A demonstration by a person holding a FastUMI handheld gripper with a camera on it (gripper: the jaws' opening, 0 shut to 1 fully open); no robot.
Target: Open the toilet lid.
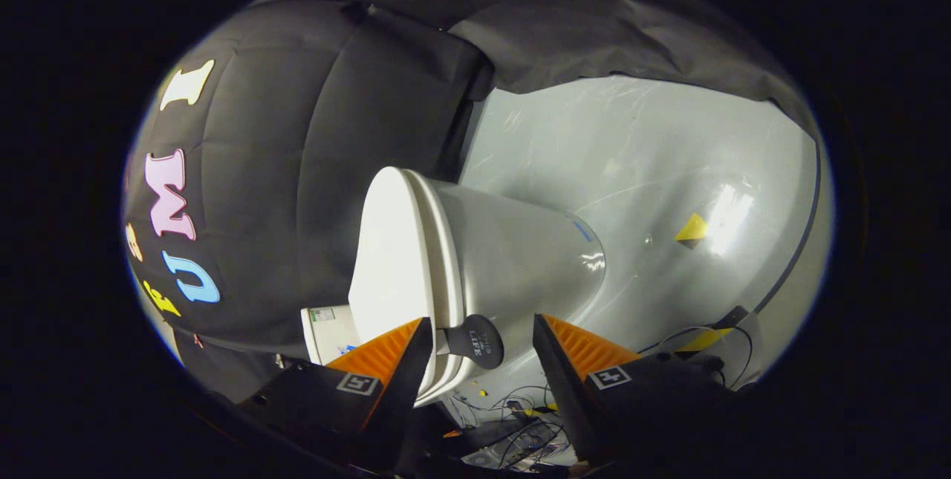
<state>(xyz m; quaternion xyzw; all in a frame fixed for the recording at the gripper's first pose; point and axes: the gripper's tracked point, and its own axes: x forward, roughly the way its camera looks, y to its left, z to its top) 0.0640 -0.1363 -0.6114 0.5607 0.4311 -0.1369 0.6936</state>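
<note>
A white toilet (513, 256) appears rolled on its side in this view, standing on a pale glossy floor. Its white lid (390, 256) lies flat against the seat, shut. A dark round lift tab (475, 341) sticks out from the lid's front edge. My gripper (481, 334) is open, its orange-and-black fingers (401, 356) spread either side of the tab. The tab sits in the gap between the fingertips, touching neither. The left finger overlaps the lid's rim.
The toilet's tank (330, 330) shows behind the lid near the booth's black cloth wall. Loose cables (513, 419) lie on the floor (631, 167) near the fingers. A yellow floor marker (692, 229) sits beyond the bowl.
</note>
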